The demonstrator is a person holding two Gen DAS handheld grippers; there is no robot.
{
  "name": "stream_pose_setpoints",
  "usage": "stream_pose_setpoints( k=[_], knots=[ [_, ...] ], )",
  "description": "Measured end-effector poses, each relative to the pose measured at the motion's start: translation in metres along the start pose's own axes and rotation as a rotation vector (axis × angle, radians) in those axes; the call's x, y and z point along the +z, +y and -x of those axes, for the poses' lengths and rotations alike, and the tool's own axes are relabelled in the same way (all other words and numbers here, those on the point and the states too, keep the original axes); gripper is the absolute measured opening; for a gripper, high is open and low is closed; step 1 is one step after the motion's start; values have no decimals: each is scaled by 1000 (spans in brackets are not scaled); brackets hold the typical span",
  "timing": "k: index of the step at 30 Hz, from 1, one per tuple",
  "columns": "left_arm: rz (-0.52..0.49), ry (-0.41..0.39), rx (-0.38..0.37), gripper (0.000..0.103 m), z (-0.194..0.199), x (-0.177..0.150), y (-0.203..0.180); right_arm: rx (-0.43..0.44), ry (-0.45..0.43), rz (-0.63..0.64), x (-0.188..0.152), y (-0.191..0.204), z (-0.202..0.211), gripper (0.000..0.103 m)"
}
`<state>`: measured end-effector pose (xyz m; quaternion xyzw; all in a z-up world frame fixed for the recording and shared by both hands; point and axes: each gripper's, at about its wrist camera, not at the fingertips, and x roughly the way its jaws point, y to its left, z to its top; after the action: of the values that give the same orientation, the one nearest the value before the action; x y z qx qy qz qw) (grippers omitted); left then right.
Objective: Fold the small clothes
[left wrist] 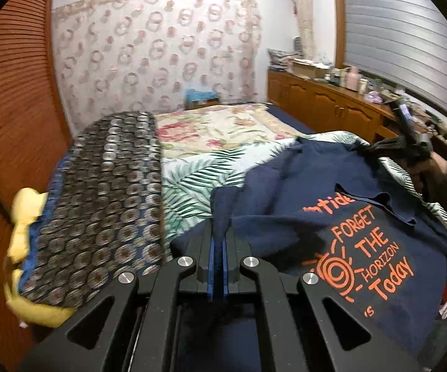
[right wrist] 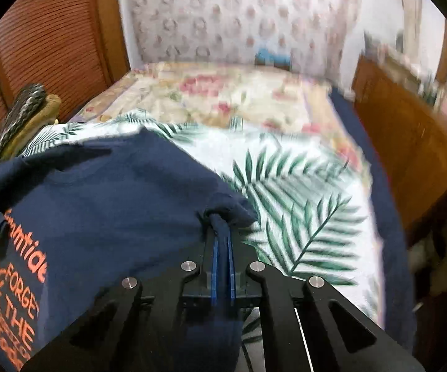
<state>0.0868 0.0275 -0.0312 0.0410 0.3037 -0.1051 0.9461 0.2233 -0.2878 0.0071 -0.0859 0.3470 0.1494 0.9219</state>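
A navy T-shirt (left wrist: 332, 204) with orange print lies rumpled on a palm-leaf sheet (left wrist: 198, 173) on the bed. My left gripper (left wrist: 218, 232) is shut on a navy fold at the shirt's near left edge. In the right wrist view the shirt (right wrist: 105, 192) fills the left side. My right gripper (right wrist: 222, 232) is shut on a bunched corner of it, lifted a little above the palm-leaf sheet (right wrist: 291, 192). The right gripper also shows far right in the left wrist view (left wrist: 409, 142), held by a hand.
A dark circle-patterned cushion (left wrist: 105, 204) and a yellow cloth (left wrist: 24, 217) lie along the bed's left side by a slatted wooden door (left wrist: 9, 93). A floral bedspread (left wrist: 223, 124) lies beyond. A cluttered wooden cabinet (left wrist: 341, 105) runs along the right.
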Motion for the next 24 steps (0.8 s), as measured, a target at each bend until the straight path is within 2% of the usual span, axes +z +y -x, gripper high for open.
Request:
stream_pose_setpoints(
  k=[3,7,12,15,21,24],
  knots=[
    [19,-61,-39,4,31,-1,1,70,-103,2,-4,6,47,5],
    [20,-103,-44,4,63,-9,0,90,-200,70,-17,20,112,5],
    [69,-125,-57,4,89,-25,13,124,-267,112,-59,20,173,5],
    [88,-117,-33,4,97,-35,22,85,-308,148,-88,18,198,5],
    [109,-129,-8,4,120,-47,35,77,-259,124,-127,12,229,5],
    [104,-109,-2,4,126,-56,34,84,-251,109,-137,10,247,5]
  ],
)
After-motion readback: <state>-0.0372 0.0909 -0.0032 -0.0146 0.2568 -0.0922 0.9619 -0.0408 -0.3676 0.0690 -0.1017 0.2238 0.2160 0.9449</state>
